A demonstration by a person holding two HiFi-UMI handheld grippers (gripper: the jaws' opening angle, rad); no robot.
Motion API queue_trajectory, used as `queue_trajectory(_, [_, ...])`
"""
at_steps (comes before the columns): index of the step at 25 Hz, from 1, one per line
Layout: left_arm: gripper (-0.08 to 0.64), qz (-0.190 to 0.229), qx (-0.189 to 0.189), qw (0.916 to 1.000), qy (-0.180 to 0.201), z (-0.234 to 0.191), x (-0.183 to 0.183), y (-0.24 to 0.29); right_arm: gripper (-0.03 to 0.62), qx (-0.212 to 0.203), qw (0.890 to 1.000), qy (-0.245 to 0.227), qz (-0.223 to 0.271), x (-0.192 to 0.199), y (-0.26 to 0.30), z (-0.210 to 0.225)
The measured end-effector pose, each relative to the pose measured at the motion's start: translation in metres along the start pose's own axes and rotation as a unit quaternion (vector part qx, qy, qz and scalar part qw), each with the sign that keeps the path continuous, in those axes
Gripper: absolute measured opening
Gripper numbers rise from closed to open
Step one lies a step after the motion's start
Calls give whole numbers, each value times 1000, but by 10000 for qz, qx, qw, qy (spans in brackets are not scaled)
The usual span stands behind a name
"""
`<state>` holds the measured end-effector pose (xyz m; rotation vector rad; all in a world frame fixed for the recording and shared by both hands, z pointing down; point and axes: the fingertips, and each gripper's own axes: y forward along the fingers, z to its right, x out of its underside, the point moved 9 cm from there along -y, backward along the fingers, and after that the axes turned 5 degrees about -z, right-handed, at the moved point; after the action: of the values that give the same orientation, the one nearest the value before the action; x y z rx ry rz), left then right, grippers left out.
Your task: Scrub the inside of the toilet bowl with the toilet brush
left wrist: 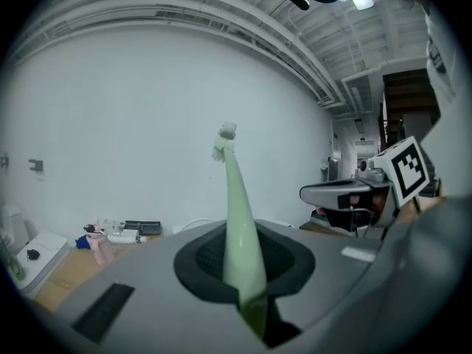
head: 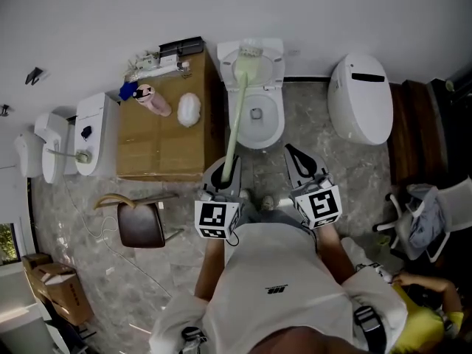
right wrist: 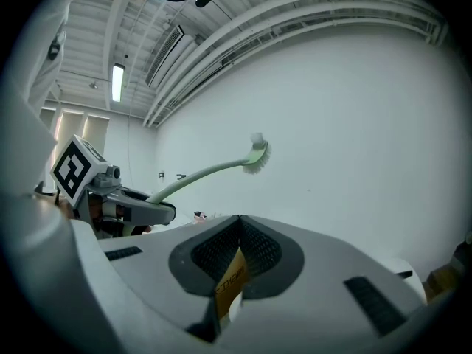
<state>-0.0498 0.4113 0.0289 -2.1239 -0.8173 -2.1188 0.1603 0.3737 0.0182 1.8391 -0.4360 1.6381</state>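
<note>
A pale green toilet brush (head: pixel 232 120) stands up out of my left gripper (head: pixel 227 175), which is shut on the lower end of its handle. Its bristle head (head: pixel 249 49) is in the air, lined up over the back of the open white toilet (head: pixel 277 120). In the left gripper view the handle (left wrist: pixel 240 227) rises from the shut jaws toward the wall. My right gripper (head: pixel 293 153) hovers just right of the bowl's front, shut on a small yellow printed piece (right wrist: pixel 230 277). The right gripper view shows the brush (right wrist: pixel 254 155) raised at left.
A brown cabinet top (head: pixel 158 150) left of the toilet carries a pink bottle (head: pixel 155 100) and a white cloth (head: pixel 189 109). A second toilet with its lid shut (head: pixel 360 98) stands at right. A brown chair (head: pixel 140 223) is at lower left, another person (head: pixel 424 293) at lower right.
</note>
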Motion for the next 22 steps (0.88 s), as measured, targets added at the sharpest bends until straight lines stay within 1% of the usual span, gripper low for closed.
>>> queue_trajectory(10, [38, 4, -99, 9999, -18, -19, -9, 39, -5, -147, 9999, -16, -11, -2, 42, 26])
queue_trajectory(15, [38, -56, -68, 9999, -79, -43, -5, 65, -6, -145, 9999, -6, -91, 2, 76, 38])
queue_trajectory(22, [38, -223, 72, 9996, -161, -84, 0, 111, -5, -101, 9995, 115, -268, 4, 131, 55])
